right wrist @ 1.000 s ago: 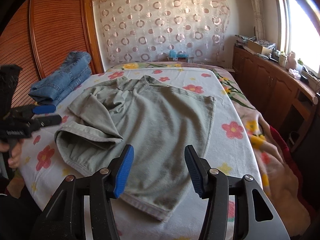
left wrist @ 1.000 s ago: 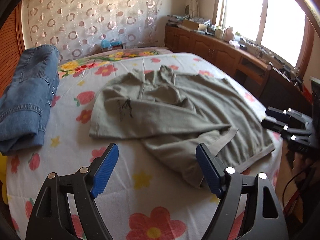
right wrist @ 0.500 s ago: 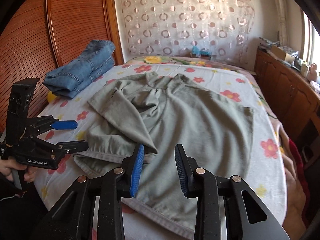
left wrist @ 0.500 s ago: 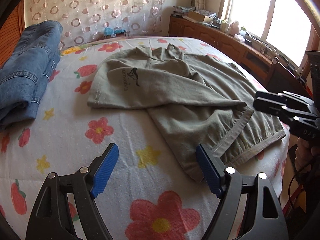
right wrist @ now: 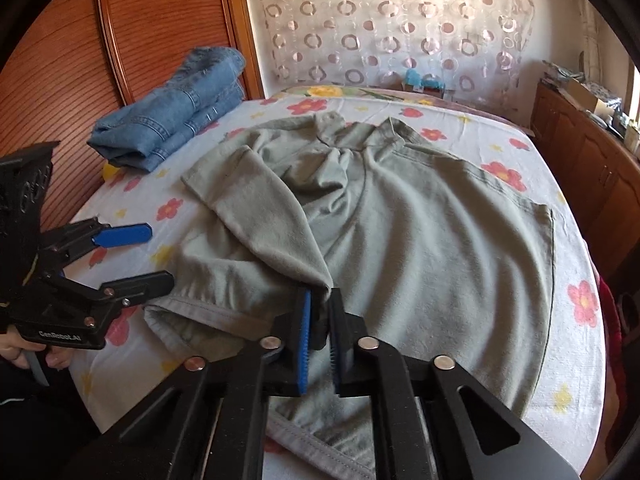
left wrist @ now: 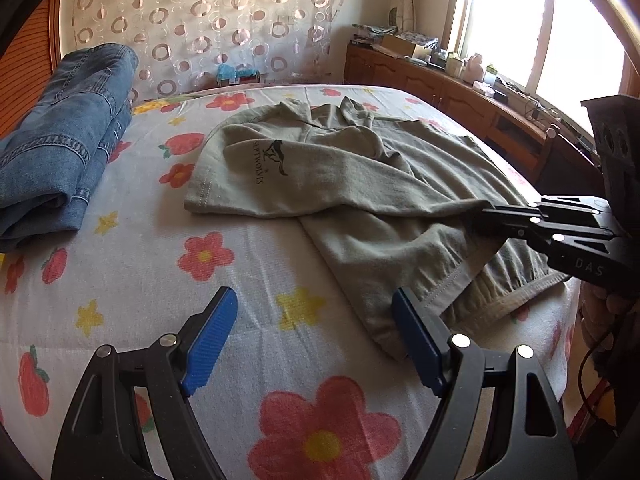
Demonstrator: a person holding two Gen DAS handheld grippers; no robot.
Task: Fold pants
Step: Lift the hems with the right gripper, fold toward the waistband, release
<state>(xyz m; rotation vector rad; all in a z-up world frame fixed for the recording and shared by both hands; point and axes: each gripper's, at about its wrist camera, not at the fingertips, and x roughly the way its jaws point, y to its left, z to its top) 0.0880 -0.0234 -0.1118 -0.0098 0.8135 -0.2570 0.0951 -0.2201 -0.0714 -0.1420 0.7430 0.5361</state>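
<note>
Right gripper (right wrist: 319, 300) is clamped tight, its blue pads pinching a fold of the grey-green garment (right wrist: 420, 248) right at the tip of the folded-over flap. That garment lies spread across the flowered bedsheet (right wrist: 576, 240), reaching away ahead of the right fingers, with its hem band running beneath them at the near edge of the bed.

Left gripper (left wrist: 314, 340) hangs over the sheet with its jaws wide apart and nothing between them; bare floral fabric sits in the gap. The garment's near corner lies just beside its right-hand pad (left wrist: 416, 344), though contact is hard to call. Ahead of those fingers the printed logo (left wrist: 268, 160) faces up on the folded flap.

Folded blue jeans (left wrist: 60, 140) rest well off to the left of the left fingers, apart from the garment.
</note>
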